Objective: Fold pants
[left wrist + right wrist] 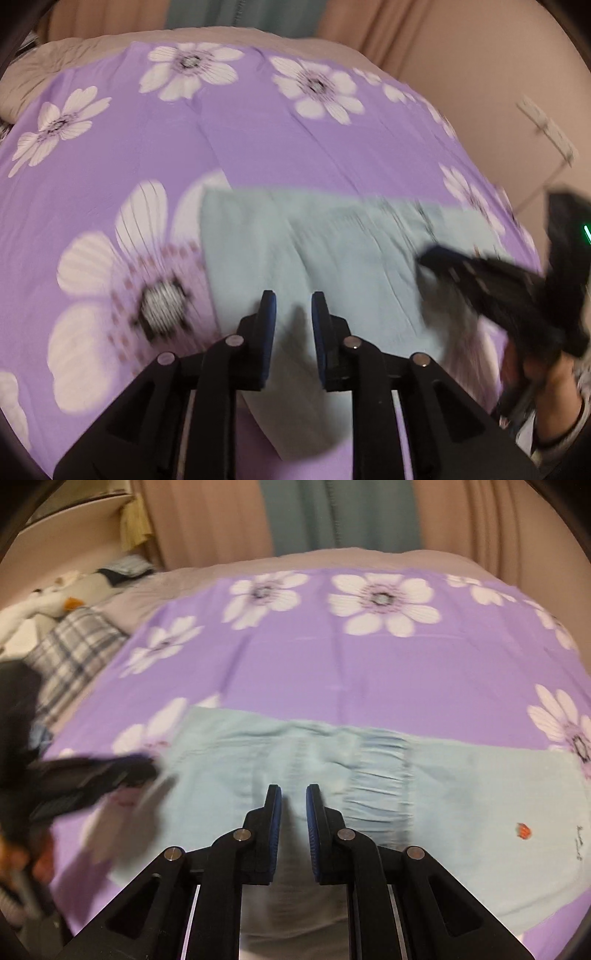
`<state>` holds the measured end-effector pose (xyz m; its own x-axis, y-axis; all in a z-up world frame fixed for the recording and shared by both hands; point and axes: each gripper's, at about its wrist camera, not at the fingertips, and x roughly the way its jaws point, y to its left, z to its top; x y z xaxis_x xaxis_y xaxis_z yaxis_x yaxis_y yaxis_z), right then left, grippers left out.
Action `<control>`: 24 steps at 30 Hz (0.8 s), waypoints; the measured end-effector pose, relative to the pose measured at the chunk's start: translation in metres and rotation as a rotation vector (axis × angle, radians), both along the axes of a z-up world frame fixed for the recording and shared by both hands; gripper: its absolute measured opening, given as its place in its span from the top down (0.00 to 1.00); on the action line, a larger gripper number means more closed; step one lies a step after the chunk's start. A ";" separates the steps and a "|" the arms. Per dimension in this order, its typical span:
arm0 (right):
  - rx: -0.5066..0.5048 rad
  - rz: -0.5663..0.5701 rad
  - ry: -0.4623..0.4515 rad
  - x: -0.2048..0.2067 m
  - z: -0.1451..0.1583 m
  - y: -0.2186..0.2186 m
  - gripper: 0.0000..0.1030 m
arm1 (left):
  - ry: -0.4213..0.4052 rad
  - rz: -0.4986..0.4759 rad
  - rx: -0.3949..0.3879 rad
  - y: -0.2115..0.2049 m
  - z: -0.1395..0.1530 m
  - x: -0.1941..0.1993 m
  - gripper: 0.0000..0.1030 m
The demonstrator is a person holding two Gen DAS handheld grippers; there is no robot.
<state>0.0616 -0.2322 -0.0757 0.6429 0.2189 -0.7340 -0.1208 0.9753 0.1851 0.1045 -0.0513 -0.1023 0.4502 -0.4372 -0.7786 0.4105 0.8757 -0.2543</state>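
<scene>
One pair of pale blue pants (461, 775) lay mid-frame on one purple floral sheet (332, 664). Two grippers, left (293, 301) and right (293, 794), hovered slightly parted, gripping nothing.

Nothing here reads clearly. The pale blue pants (461, 794) carry a small red-orange motif (523, 830) and, just right of it, a thin line of dark script (580, 842), too small and blurred to make out.

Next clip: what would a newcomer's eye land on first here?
The purple sheet with big white flowers fills both views. On it, nearest the cameras, lie the pale blue pants, gathered waistband in the middle. The left gripper and right gripper hover open above them.
</scene>
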 end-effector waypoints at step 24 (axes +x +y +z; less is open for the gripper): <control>0.072 0.059 0.112 -0.029 -0.023 -0.004 0.86 | 0.026 0.065 0.077 0.002 -0.016 -0.060 0.65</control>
<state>0.0325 -0.2362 -0.0984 0.5424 0.3086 -0.7814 -0.1527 0.9508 0.2695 0.0447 -0.0493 -0.1181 0.4551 -0.3458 -0.8206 0.3460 0.9178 -0.1949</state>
